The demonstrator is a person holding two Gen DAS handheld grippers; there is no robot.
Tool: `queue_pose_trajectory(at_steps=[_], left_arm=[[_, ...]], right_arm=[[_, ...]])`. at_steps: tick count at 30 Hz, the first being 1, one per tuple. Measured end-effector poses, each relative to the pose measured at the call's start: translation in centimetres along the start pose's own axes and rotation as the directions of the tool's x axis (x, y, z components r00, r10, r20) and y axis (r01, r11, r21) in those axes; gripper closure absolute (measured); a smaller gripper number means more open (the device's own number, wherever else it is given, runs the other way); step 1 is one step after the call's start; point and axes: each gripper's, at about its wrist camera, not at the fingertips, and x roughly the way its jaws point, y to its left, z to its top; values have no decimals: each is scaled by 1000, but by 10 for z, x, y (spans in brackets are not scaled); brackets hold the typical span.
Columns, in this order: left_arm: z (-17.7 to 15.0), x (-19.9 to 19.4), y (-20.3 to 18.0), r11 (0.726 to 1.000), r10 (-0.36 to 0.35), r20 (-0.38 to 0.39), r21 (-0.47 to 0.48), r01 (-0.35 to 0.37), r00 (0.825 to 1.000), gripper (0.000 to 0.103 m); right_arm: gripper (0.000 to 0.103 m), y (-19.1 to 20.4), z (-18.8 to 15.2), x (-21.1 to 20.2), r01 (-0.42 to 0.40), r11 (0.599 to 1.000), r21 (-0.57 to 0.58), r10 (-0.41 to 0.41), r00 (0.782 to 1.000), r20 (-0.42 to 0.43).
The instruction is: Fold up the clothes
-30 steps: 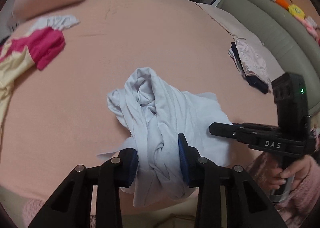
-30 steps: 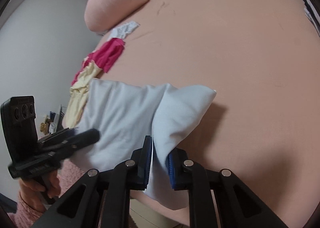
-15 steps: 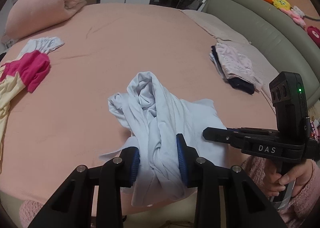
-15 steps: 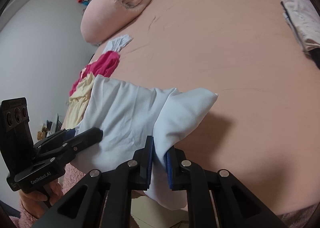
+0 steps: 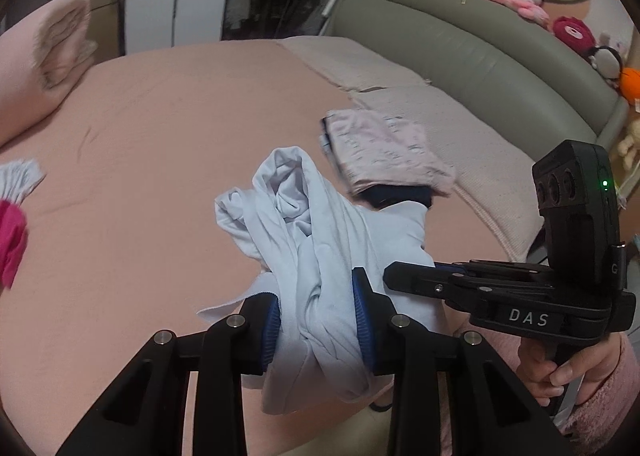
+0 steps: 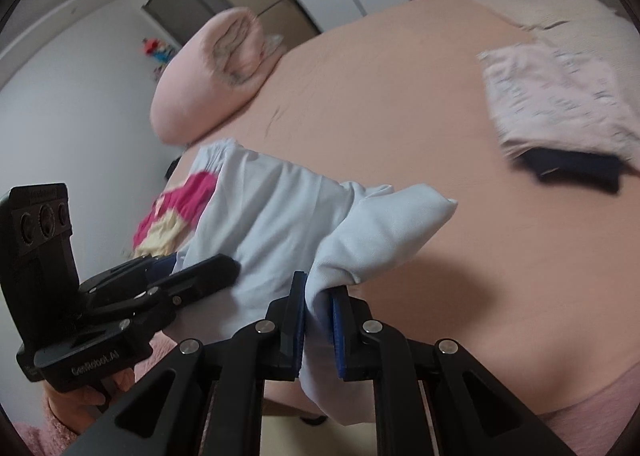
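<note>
Both grippers, left (image 5: 318,320) and right (image 6: 318,318), were clamped on the bunched shirt (image 5: 320,240), held just above the bed (image 5: 160,128) edge, mid-handling; it probably needed spreading flat on the bed before folding.

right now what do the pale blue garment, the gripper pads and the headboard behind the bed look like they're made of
Pale blue garment: thin, matte knit, probably cotton jersey; it bunches into soft ropey folds where the left gripper pinches it.
Gripper pads: blue, ridged, likely rubber or soft plastic, on black rigid plastic fingers.
Headboard: grey-green padded upholstery with a slight sheen, likely leather or faux leather; which one cannot be told.
</note>
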Motion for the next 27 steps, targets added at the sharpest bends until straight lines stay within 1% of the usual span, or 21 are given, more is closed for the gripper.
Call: queue_pose_trajectory(at_steps=[8,11,14,18,21,23,25,26,27], left_arm=[[52,24,-57,994,-97,39,55,95,994,74],[77,42,-79,989,-128,38,87,124,991,74],[106,63,-101,983,-153,45,113,147,987,74],[143,93,-114,979,-194,66,85,188,979,74],[171,117,-115,977,-213,78,46,210,974,74],[187,134,-111,976,-219,83,14,219,972,74],[196,157,-104,976,-216,87,-16,218,972,74],[199,169,-100,975,-215,88,-32,218,973,74],[196,182,-91,974,-216,72,-59,220,974,74]], right_arm=[[93,-51,33,-60,45,998,51,-51,993,103],[93,-74,50,-81,67,995,75,-77,989,130],[93,-104,76,-99,95,990,103,-110,983,148],[93,-137,120,-120,134,986,101,-150,973,175],[93,-161,155,-128,162,983,87,-176,965,193],[93,-180,175,-126,178,981,79,-190,962,197],[93,-200,192,-120,190,979,74,-201,960,194],[93,-211,198,-116,208,975,74,-219,957,192],[93,-223,202,-109,222,972,71,-232,953,193]])
